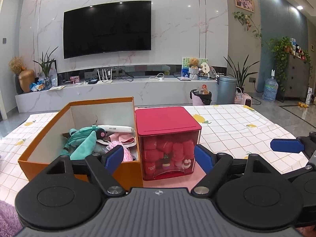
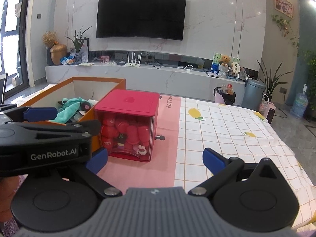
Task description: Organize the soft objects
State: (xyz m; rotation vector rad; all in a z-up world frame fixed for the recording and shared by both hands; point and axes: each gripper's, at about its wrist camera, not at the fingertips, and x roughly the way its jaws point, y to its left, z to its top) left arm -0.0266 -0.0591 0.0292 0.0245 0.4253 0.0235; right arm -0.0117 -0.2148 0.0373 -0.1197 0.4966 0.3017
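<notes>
Hovering side by side above a tabletop point(image 1: 237, 122) spread with a lemon-print cloth, two hand-held tongs face a pair of containers. The left tongs point(image 1: 159, 156) stand wide with nothing between the blue pads, aimed at the red box point(image 1: 167, 122) at 12 o'clock, whose lid is on and whose clear front shows red soft pieces packed inside. The right tongs point(image 2: 156, 161) are likewise spread wide and empty, with the red box at about 11 o'clock from them over a pink mat point(image 2: 142, 169). At 10 o'clock from the left tongs sits an open orange box point(image 1: 79, 165), pushed against the red box's side and holding a teal plush toy point(image 1: 83, 140), pink cloth point(image 1: 122, 138) and a white pen-like stick point(image 1: 116, 128), likely gathered there to keep loose items together. Nothing soft lies loose on the cloth in either view. The scene would suit a sorting job either awaiting a reach into the orange box or already tidied away.
</notes>
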